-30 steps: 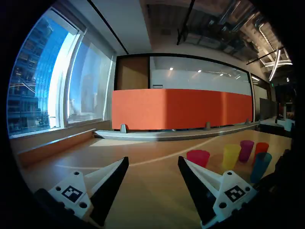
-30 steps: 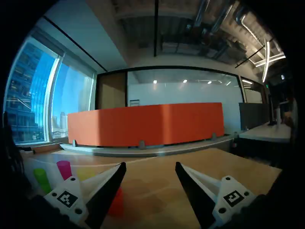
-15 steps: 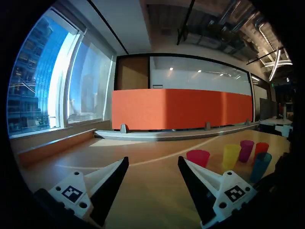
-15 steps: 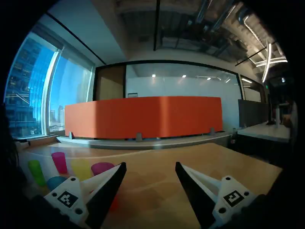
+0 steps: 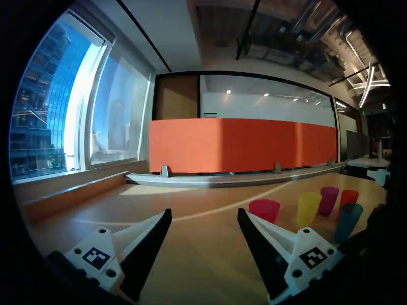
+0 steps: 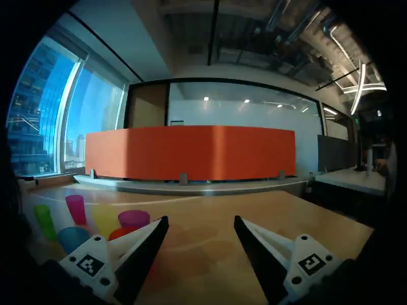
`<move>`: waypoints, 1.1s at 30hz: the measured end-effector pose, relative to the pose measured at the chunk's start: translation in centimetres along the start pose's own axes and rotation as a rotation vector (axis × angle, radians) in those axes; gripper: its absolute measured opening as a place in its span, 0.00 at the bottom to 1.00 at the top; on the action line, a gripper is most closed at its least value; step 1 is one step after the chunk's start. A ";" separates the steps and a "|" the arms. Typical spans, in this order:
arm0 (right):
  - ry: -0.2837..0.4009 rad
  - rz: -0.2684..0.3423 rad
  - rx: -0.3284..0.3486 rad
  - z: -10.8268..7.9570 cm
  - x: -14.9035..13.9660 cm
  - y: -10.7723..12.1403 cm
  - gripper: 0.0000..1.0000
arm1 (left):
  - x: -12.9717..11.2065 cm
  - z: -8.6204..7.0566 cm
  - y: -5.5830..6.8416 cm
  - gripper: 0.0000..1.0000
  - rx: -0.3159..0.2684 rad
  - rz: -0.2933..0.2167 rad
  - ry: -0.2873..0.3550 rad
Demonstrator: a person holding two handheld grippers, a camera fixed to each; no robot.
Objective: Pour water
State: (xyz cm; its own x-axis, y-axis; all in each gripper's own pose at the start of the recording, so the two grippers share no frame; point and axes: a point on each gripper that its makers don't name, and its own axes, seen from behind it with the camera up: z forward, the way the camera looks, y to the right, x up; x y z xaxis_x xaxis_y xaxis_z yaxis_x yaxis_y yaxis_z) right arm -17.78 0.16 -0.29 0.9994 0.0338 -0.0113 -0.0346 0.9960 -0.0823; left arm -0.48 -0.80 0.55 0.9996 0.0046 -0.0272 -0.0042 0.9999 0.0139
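Several coloured plastic cups stand in a cluster on a wooden table. In the left gripper view they sit at the right: a pink cup, a yellow cup, a purple cup, an orange-red cup and a teal cup. My left gripper is open and holds nothing, just left of the pink cup. In the right gripper view the cups are at the lower left: green, pink, yellow, purple, teal. My right gripper is open and holds nothing.
An orange partition runs along the table's far edge. Tall windows and a wooden ledge line the left side. Another desk stands far right. Bare tabletop lies ahead of the right gripper.
The left gripper view is unchanged. The right gripper has shifted, so the cups now sit higher and more of them show at its lower left.
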 end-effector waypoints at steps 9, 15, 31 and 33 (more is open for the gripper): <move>0.001 0.000 -0.002 0.0 -0.1 0.2 1.00 | 0.0 0.1 0.0 0.96 0.000 0.000 0.000; 0.000 0.000 -0.002 0.0 -0.1 0.2 0.99 | 0.0 0.0 0.0 0.96 0.000 0.000 0.000; -0.001 0.000 -0.002 -0.1 -0.3 0.2 1.00 | 0.0 -0.1 0.0 0.96 0.000 0.000 0.000; -0.001 0.000 -0.002 -0.1 -0.3 0.2 1.00 | 0.0 0.0 0.0 0.96 0.000 0.000 0.000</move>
State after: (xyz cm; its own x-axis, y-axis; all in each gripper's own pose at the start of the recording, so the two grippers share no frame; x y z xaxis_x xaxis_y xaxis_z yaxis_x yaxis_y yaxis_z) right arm -18.07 0.37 -0.36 0.9994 0.0341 -0.0104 -0.0348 0.9958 -0.0842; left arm -0.47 -0.76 0.52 0.9996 0.0044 -0.0270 -0.0040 0.9999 0.0140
